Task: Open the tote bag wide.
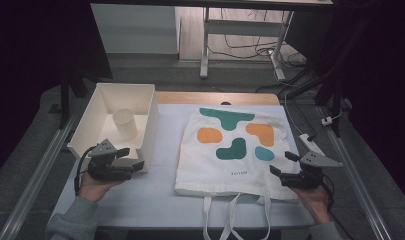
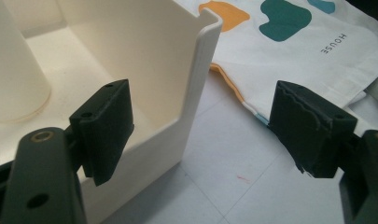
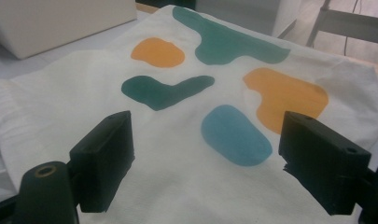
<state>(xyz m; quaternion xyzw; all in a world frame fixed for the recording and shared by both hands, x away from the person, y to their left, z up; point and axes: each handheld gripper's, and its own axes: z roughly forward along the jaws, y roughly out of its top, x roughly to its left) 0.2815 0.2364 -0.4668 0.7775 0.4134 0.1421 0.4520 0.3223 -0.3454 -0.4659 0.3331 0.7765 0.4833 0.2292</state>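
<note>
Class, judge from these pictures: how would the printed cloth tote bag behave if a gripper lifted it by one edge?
The tote bag lies flat with soft wrinkles, so it would probably droop and fold, not stay stiff. It looks thin and empty, so likely light. Its loose handles hang over the table edge and would probably dangle.

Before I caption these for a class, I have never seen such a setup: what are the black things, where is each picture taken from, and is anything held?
A person sits at a table holding a hand tool in each hand. The left gripper and right gripper each have two black jaws. One picture looks down from above; the other two come from cameras riding on each gripper, looking along its jaws. On the table lie a white bin with a cup inside, and a flat tote bag printed with coloured blobs. Both grippers stand open and hold nothing: the left is by the bin's corner, the right over the bag's edge.
</note>
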